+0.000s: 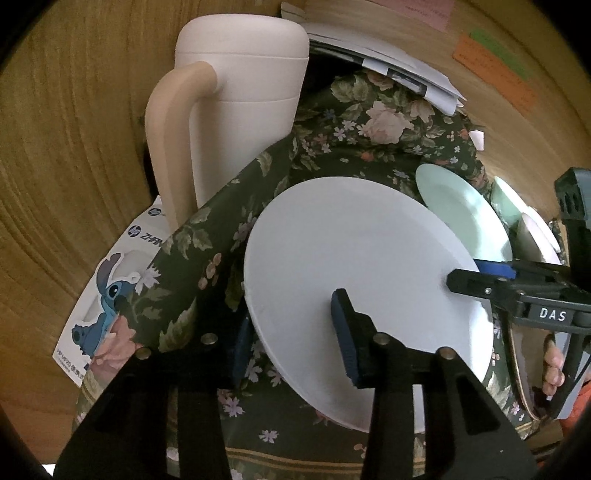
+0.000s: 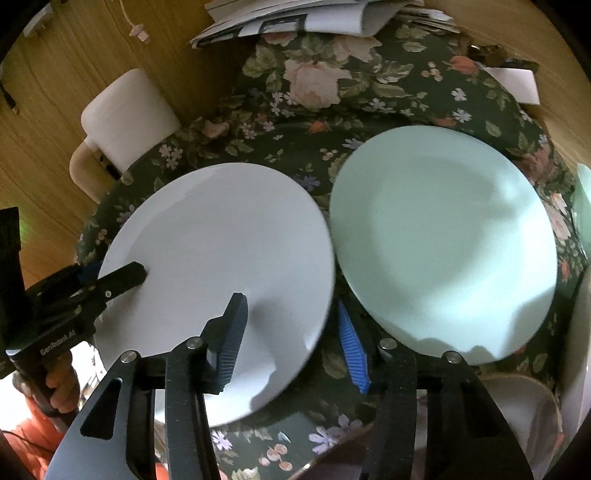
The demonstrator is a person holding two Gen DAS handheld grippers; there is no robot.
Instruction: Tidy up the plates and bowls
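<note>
A white plate [image 1: 351, 258] [image 2: 221, 240] sits tilted over the near left edge of a floral-clothed table [image 2: 314, 85], its right rim at the edge of a pale green plate [image 2: 443, 240] [image 1: 461, 214]. My left gripper [image 1: 291, 314] [image 2: 110, 277] is shut on the white plate's left rim, one finger under it and one on top. My right gripper [image 2: 291, 306] [image 1: 476, 275] straddles the plate's right rim. Its left finger lies over the plate, and its blue-padded right finger [image 2: 352, 350] stands clear beside the rim, so it is open.
A tall cream jug [image 1: 240, 92] [image 2: 125, 114] stands at the table's far left. A stack of papers [image 2: 295, 18] lies at the back. More dishes sit at the right: a green one [image 2: 583, 203] and a beige one [image 2: 517, 406]. A cartoon-printed box [image 1: 110, 288] lies on the wood.
</note>
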